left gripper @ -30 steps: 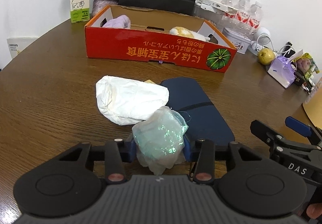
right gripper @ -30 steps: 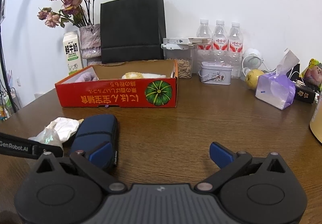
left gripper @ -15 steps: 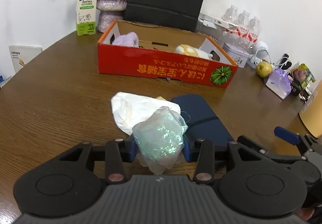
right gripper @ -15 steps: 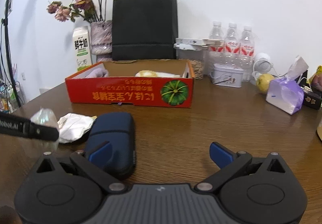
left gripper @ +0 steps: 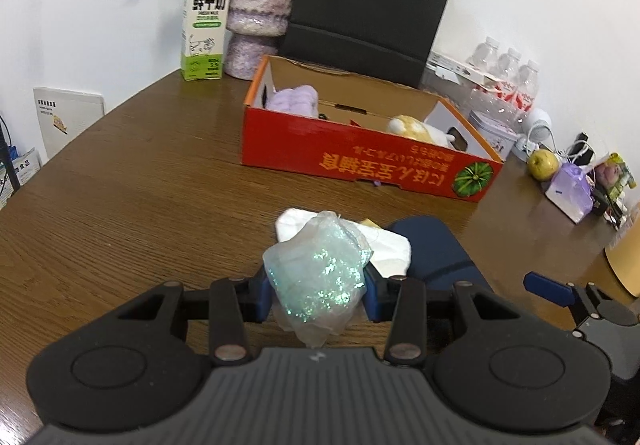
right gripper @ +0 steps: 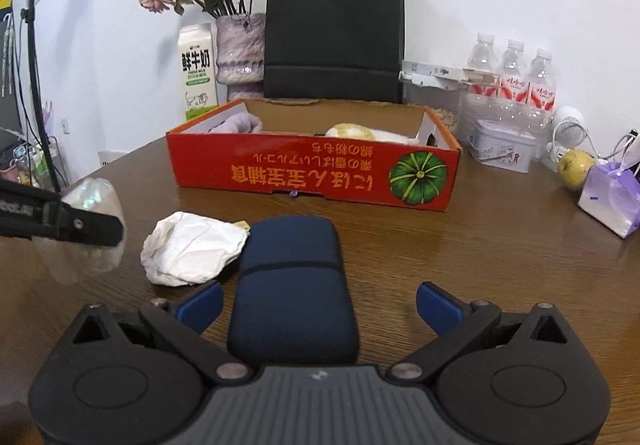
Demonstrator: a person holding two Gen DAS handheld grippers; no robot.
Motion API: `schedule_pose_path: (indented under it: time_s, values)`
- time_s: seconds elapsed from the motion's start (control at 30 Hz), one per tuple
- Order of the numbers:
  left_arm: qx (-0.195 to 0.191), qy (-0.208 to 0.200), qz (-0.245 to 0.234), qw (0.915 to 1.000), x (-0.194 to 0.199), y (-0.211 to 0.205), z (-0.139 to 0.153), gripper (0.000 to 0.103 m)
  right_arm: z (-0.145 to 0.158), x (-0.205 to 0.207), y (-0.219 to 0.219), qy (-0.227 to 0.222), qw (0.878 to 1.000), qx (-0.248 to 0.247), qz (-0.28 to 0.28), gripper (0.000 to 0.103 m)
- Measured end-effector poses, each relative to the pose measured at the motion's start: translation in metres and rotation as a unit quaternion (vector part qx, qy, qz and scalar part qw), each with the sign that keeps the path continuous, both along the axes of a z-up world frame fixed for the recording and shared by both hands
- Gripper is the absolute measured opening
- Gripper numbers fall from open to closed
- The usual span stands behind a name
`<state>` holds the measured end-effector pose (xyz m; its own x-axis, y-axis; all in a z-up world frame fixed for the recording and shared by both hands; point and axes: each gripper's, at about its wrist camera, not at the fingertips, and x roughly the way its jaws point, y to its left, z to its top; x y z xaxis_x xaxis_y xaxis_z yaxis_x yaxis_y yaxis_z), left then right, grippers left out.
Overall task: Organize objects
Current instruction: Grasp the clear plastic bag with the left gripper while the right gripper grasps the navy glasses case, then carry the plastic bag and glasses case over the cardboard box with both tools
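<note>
Now the left gripper [left gripper: 318,291] squeezes a shiny crinkly bag [left gripper: 320,269], held up above the table [left gripper: 120,213]. It looks slippery and could slide out before reaching the red box [left gripper: 360,161]. Further right, the right gripper [right gripper: 318,303] is wide open around the blue case [right gripper: 292,285], not touching.

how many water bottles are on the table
3, upright in a row near the wall, behind the white tin: left bottle, middle bottle, right bottle. More could be hidden behind them.
</note>
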<state>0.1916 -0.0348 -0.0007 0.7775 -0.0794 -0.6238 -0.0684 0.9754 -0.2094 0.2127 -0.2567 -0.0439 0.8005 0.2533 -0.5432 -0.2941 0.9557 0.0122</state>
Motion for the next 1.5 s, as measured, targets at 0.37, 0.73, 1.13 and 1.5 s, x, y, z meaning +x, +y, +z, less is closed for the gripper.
schedule_pose_path:
  time_s: [0.37, 0.73, 1.13, 1.5]
  values:
    - [-0.004, -0.010, 0.006, 0.9999, 0.003, 0.023, 0.001, 0.043, -0.009, 0.020, 0.014, 0.034, 0.999, -0.004, -0.009, 0.099]
    - [-0.014, -0.011, 0.005, 0.9998, 0.005, 0.034, 0.000, 0.042, -0.014, 0.030, 0.021, 0.050, 0.999, -0.001, -0.011, 0.078]
    - [-0.016, -0.014, 0.004, 0.9998, 0.010, 0.035, 0.001, 0.042, -0.010, 0.027, 0.027, 0.034, 0.999, -0.002, -0.007, 0.063]
    - [-0.016, -0.020, 0.001, 0.9997, 0.018, 0.030, 0.006, 0.042, 0.000, 0.022, 0.026, 0.005, 1.000, 0.000, -0.008, 0.061]
